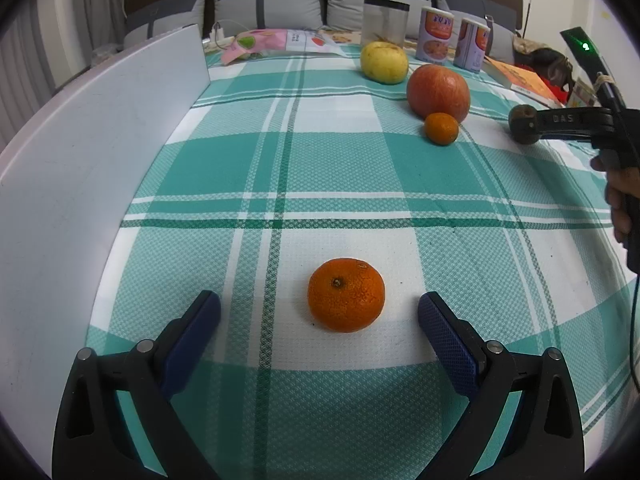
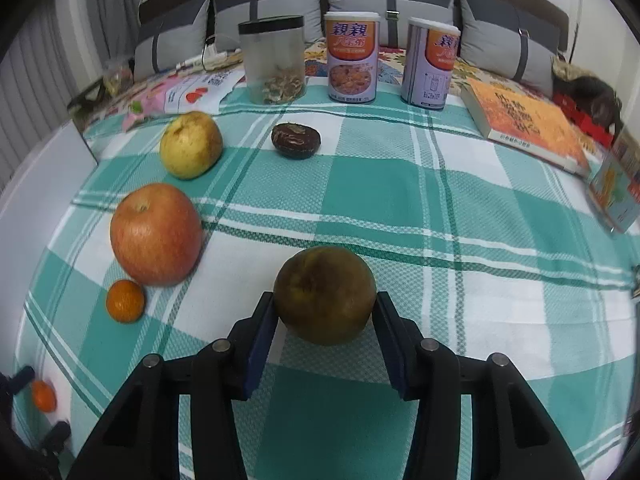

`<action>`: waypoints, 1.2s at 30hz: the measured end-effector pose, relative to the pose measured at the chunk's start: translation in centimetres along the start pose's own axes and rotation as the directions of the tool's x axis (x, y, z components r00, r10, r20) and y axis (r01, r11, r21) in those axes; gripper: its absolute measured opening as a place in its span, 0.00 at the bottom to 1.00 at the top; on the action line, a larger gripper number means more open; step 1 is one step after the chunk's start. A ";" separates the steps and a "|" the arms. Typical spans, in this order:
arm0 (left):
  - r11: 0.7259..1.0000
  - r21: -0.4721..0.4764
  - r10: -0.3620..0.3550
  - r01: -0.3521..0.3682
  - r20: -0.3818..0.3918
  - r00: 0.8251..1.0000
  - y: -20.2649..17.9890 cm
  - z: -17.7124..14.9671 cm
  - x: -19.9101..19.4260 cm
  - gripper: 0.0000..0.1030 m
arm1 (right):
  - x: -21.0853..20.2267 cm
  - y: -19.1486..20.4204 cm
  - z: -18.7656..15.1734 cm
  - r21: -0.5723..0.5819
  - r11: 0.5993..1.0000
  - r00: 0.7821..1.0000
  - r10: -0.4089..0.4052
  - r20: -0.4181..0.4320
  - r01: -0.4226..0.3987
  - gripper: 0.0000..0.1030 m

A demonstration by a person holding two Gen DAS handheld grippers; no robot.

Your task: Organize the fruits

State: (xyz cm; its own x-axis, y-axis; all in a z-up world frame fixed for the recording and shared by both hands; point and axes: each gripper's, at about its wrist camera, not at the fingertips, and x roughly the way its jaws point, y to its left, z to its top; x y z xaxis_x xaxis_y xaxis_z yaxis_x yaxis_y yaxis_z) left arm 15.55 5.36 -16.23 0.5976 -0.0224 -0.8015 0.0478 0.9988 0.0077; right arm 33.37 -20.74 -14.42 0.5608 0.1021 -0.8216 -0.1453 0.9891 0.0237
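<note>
My right gripper (image 2: 324,309) is shut on a round brown fruit (image 2: 324,294), both pads pressing its sides over the green plaid cloth (image 2: 440,200). In the left wrist view that same fruit (image 1: 525,123) shows at the far right, held in the right gripper (image 1: 536,122) by a hand. My left gripper (image 1: 319,307) stands open, and a mandarin (image 1: 346,295) rests on the cloth just ahead of its fingertips, untouched. To the left of the right gripper a yellow apple (image 2: 191,145), a red apple (image 2: 156,234) and a small mandarin (image 2: 125,301) lie in a row. A dark wrinkled fruit (image 2: 296,140) lies further back.
A clear jar (image 2: 276,60), two cans (image 2: 352,56) and an orange book (image 2: 528,116) line the cloth's far edge. A white board (image 1: 80,160) stands along the left side. Grey cushions (image 2: 360,0) are behind. Printed leaflets (image 2: 200,92) lie at the back left.
</note>
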 end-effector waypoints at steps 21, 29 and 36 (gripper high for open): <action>1.000 -0.001 0.000 0.000 0.001 1.000 0.0 0.0 0.0 0.97 | -10.6 2.7 -15.7 -0.018 0.997 0.997 0.081 0.010 -0.081 0.60; 1.000 -0.001 0.000 0.000 0.001 1.000 0.0 -0.1 0.0 0.97 | -9.5 2.9 -16.8 -0.035 0.999 0.999 0.035 0.022 -0.034 0.96; 1.000 -0.001 0.000 0.000 0.002 1.000 0.0 -0.1 0.0 0.97 | -8.9 3.3 -17.1 -0.053 0.999 1.000 0.006 0.026 -0.005 1.00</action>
State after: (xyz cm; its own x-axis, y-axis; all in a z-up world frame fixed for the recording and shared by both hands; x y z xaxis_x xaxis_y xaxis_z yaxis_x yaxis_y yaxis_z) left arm 15.51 5.37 -16.29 0.5989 -0.0222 -0.8005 0.0468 0.9989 0.0074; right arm 13.98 -20.20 -16.80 0.5812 0.1112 -0.8061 -0.1912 0.9816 -0.0024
